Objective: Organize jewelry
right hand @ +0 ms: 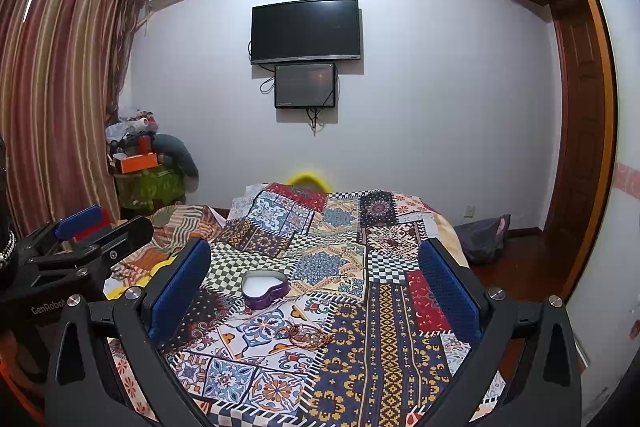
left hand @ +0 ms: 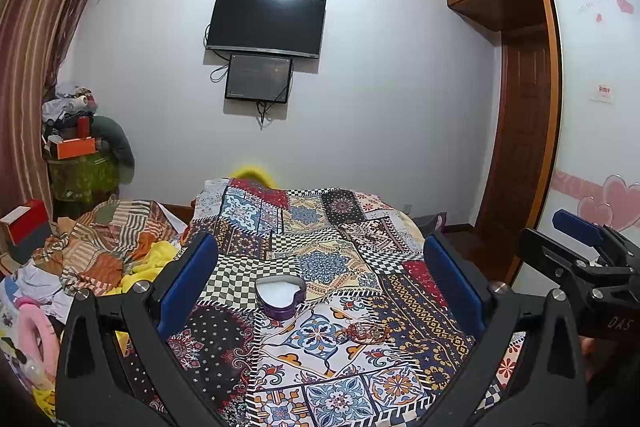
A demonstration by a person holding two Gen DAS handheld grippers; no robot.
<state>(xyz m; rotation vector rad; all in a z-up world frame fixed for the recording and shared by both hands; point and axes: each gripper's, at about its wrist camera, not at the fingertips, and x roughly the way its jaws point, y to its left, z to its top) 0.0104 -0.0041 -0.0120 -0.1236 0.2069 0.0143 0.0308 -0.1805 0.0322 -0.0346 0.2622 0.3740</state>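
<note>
A purple heart-shaped box [left hand: 281, 297] [right hand: 265, 289] with a white lining lies open on the patterned cloth [left hand: 328, 259] [right hand: 360, 307]. A small tangle of reddish chain jewelry [left hand: 366, 331] [right hand: 305, 337] rests on the cloth just in front of the box, to its right. My left gripper [left hand: 320, 275] hovers above the cloth, open, with the box between its blue pads and nothing held. My right gripper [right hand: 320, 279] is also open and empty, a little behind the jewelry. Each gripper shows at the edge of the other's view: the right gripper [left hand: 576, 227] and the left gripper [right hand: 80, 221].
A rumpled striped blanket [left hand: 104, 243] and loose clothes lie left of the cloth. A cluttered stand [right hand: 148, 167] is in the far left corner by the curtain [right hand: 52, 87]. A television [right hand: 306, 29] hangs on the far wall. Wardrobe and door [right hand: 580, 127] are on the right.
</note>
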